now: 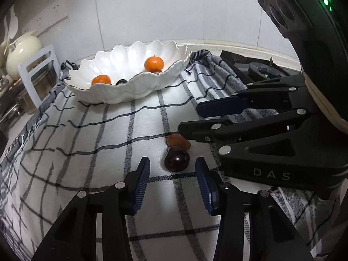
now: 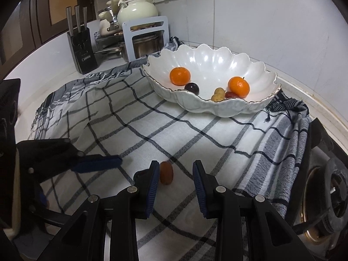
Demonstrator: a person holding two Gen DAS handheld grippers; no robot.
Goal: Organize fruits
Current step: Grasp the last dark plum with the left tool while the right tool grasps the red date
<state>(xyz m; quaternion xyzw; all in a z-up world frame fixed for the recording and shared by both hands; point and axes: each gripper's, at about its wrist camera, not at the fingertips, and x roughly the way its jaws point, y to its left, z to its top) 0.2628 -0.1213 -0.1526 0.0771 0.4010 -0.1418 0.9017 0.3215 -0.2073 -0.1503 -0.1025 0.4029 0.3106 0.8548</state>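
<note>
A white scalloped bowl (image 1: 130, 87) (image 2: 228, 106) stands at the back of a checked cloth. It holds two oranges (image 2: 180, 76) (image 2: 238, 87), a dark plum (image 2: 192, 88), a yellowish fruit (image 2: 218, 94) and a red fruit (image 2: 231, 95). On the cloth lie a dark plum (image 1: 176, 159) and, touching it, a small orange-brown fruit (image 1: 178, 141) (image 2: 166, 172). My left gripper (image 1: 173, 184) is open, just before the plum. My right gripper (image 2: 175, 187) (image 1: 191, 119) is open with the orange-brown fruit between its fingers, close to the left one.
The checked cloth (image 2: 152, 130) covers the counter. A gas stove (image 2: 326, 184) (image 1: 256, 67) lies at the right. A knife block (image 2: 81, 50), a pot rack (image 2: 143, 41) and a cream teapot (image 2: 137, 10) stand at the back left. A tiled wall is behind.
</note>
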